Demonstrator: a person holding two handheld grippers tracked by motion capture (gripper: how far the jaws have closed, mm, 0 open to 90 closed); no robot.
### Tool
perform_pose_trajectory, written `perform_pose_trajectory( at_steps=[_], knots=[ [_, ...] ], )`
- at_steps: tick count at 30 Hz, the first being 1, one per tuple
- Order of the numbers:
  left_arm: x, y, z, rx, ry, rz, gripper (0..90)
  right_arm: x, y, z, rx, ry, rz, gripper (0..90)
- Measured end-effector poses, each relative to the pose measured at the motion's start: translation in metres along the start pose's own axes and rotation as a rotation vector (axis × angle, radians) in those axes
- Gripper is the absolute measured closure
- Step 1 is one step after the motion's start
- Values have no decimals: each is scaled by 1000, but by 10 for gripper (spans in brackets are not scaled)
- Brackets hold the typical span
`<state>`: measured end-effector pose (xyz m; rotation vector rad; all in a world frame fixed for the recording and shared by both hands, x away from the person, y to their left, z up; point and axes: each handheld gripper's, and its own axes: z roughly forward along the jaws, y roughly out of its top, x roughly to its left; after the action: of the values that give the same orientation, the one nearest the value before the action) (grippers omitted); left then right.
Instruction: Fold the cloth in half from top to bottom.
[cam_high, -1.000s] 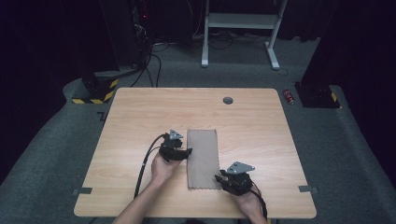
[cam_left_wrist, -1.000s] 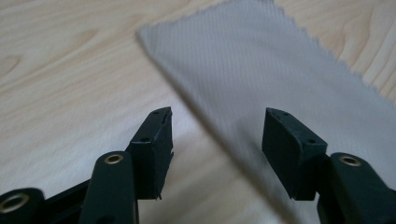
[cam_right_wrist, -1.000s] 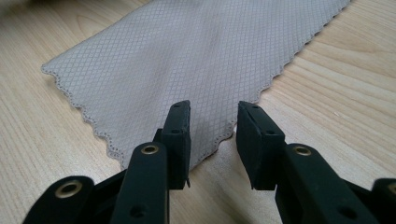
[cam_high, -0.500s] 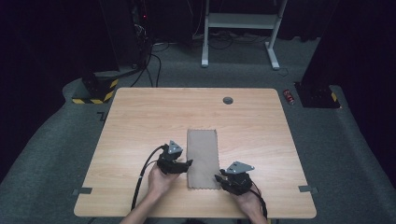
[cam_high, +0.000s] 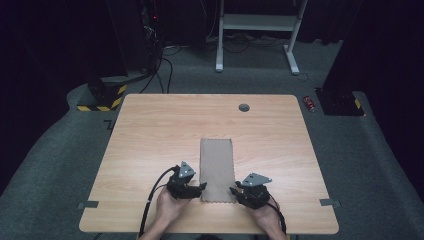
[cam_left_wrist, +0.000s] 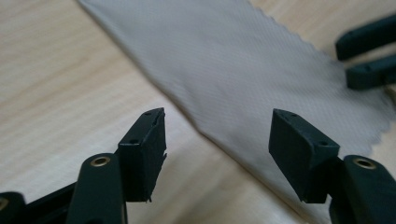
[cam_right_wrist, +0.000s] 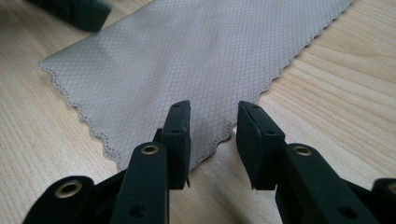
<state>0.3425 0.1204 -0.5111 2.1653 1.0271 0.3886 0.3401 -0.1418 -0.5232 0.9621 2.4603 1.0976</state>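
We read no writing on the grey cloth (cam_high: 217, 169). Our left gripper (cam_left_wrist: 217, 140) has just been opening, jaws wide, empty; right gripper (cam_right_wrist: 212, 140) jaws part-open at the corner, gripping nothing.

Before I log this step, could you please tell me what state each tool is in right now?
Left tool: open, just widened, nothing gripped, beside the cloth.
Right tool: open, nothing gripped, cloth corner between its jaws.
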Motion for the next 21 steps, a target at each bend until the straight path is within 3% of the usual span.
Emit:
perform_pose_trajectory(
  at_steps=[2, 6, 11, 16, 21],
  knots=[
    [-5, -6, 2, 22, 33, 17, 370, 0, 0, 0, 1, 2, 2, 651],
    [-6, -12, -5, 15, 44, 4, 383, 0, -1, -1, -1, 0, -9, 651],
    [-9, -17, -12, -17, -8, -31, 379, 0, -1, -1, -2, 3, 7, 650],
    [-20, -21, -10, 2, 18, 26, 376, -1, -1, -3, 7, 9, 15, 627],
    [-22, -26, -14, -2, 11, 18, 385, -1, -3, -6, 9, 9, 11, 626]
  ],
)
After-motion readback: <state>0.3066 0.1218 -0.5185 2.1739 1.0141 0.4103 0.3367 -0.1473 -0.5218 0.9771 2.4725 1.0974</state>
